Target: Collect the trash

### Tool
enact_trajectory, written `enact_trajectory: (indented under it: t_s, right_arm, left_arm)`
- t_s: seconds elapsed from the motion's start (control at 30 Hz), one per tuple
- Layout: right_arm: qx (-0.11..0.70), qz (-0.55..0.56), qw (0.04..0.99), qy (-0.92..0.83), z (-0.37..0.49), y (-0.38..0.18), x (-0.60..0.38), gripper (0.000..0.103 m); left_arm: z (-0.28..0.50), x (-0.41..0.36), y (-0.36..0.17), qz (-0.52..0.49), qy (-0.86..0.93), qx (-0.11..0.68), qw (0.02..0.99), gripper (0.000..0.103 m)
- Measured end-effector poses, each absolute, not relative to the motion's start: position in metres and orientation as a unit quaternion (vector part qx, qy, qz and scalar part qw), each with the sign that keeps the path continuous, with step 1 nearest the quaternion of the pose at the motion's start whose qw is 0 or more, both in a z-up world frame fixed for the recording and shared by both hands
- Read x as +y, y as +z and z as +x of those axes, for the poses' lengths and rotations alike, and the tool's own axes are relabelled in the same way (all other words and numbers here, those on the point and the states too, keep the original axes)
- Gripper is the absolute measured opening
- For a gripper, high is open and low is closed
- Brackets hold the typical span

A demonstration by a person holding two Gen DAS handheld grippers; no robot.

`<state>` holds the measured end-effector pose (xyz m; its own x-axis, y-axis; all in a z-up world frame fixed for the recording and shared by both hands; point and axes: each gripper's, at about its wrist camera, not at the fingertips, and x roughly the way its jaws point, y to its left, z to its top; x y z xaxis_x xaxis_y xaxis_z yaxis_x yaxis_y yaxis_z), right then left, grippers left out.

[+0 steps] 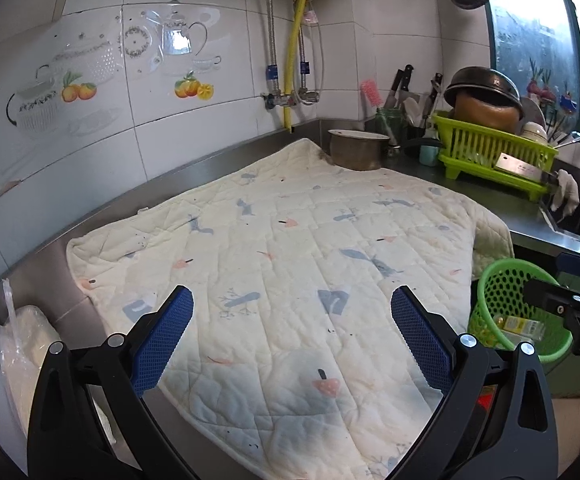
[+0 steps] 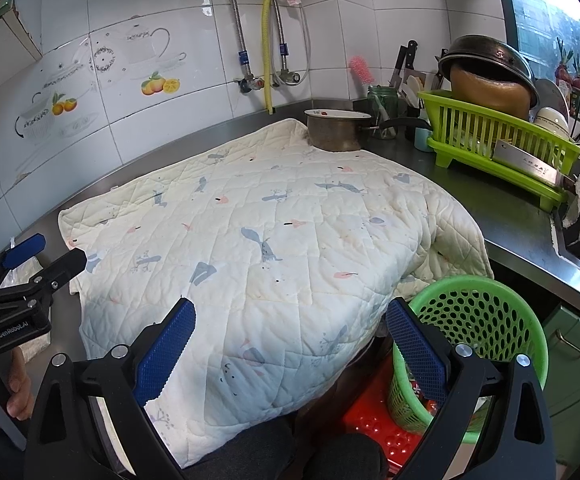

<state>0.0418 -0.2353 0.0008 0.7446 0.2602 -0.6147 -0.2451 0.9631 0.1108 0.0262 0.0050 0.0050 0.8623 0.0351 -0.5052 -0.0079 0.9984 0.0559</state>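
Green basket (image 2: 470, 344) right of both jaws (spread, empty).

green basket (image 2: 474, 320): contents mostly hidden | counter (image 1: 530, 216): largely covered by quilted cloth (image 1: 281, 264)

White tiled wall (image 1: 217, 128) w/ fruit & teapot decals was seen behind steel counter (image 2: 518, 216); daylight was let in thru window (image 1: 538, 36) at right.
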Motion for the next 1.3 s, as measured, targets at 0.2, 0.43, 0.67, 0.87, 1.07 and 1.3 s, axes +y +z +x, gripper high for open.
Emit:
enact_trajectory:
  t_s: [0.2, 0.43, 0.67, 0.87, 1.07, 1.3]
  right_arm:
    - [0.33, 0.011, 0.934, 0.134, 0.0418, 0.0009, -0.2346, 0.093]
    - [0.331, 0.01, 0.934, 0.136, 0.0433, 0.0009, -0.2342, 0.093]
    - [0.33, 0.008, 0.934, 0.137, 0.0434, 0.001, -0.2328, 0.093]
    - [0.33, 0.006, 0.934, 0.139, 0.0439, 0.0008, -0.2296, 0.093]
    - [0.331, 0.007, 0.933, 0.14, 0.0438, 0.0002, -0.2288, 0.093]
    - [0.33, 0.006, 0.934, 0.141, 0.0438, 0.0006, -0.2287, 0.093]
  left_arm:
    - [0.0261, 0.0024, 0.0048, 0.034, 0.013, 0.263, 0.964, 0.098]
    - [0.0263, 0.0032, 0.0049, 0.028, 0.009, 0.264, 0.964, 0.098]
    - [0.0262, 0.0053, 0.0045, 0.023, 0.005, 0.265, 0.964, 0.098]
    - [0.0265, 0.0068, 0.0049, 0.018, 0.004, 0.266, 0.964, 0.098]
    - [0.0282, 0.0058, 0.0044, 0.023, 0.008, 0.268, 0.963, 0.098]
    - [0.0273, 0.0023, 0.0038, 0.029, 0.007, 0.268, 0.963, 0.098]
